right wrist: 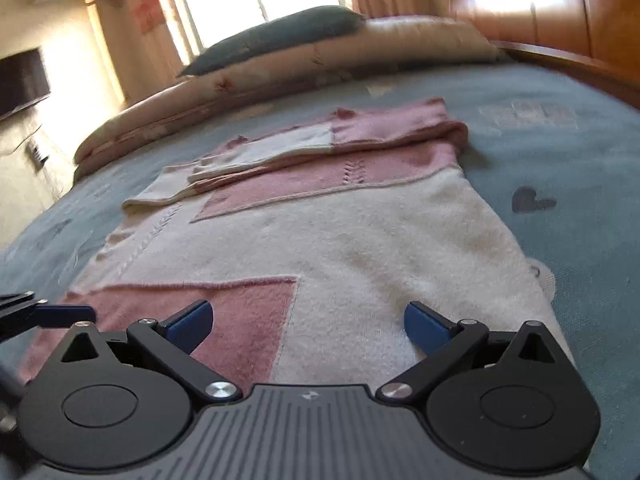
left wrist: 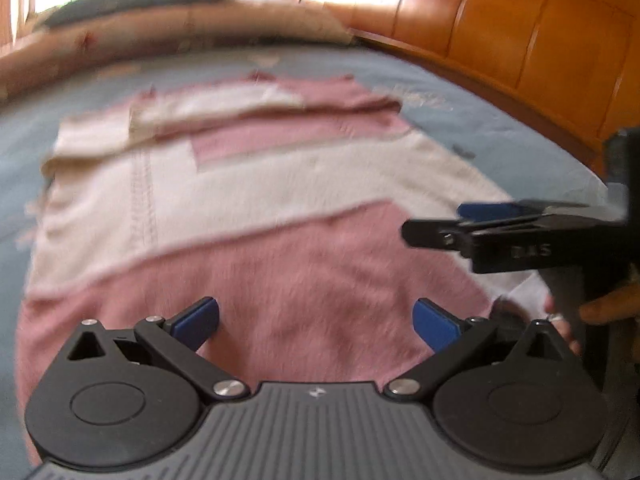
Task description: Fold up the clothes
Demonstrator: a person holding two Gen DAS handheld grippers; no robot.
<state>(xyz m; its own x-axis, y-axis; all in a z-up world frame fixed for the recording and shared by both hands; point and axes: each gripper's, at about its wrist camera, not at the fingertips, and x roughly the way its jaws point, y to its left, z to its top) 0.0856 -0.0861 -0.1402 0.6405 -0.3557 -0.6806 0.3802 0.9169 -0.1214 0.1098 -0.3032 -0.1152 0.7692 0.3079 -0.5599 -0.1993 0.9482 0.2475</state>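
The left tool (left wrist: pixel 316 322) is spread wide, its blue pads (left wrist: pixel 198 322) apart with nothing between them; it hovers over the near pink panel of the sweater (left wrist: pixel 256 200), and whether it touches the knit cannot be told. The right tool (right wrist: pixel 308 322) is likewise spread wide and holds nothing, its pads over the near hem where pink meets cream.

In the left wrist view the right tool shows side-on at the right edge, with a person's fingers (left wrist: pixel 608 310) on its handle, partly cut off by the frame. In the right wrist view only a blue tip of the left tool pokes in at the near left.

The pink-and-cream patchwork sweater lies flat on the blue bedspread (right wrist: pixel 560 152), its sleeves folded across the far end. Beyond it lie a folded beige quilt (right wrist: pixel 280 76) and a grey-blue pillow (right wrist: pixel 280 36) — against a bright window. A wooden headboard (left wrist: pixel 500 32) runs along the right. The left wrist view is motion-blurred, so the knit's detail is hard to make out there.
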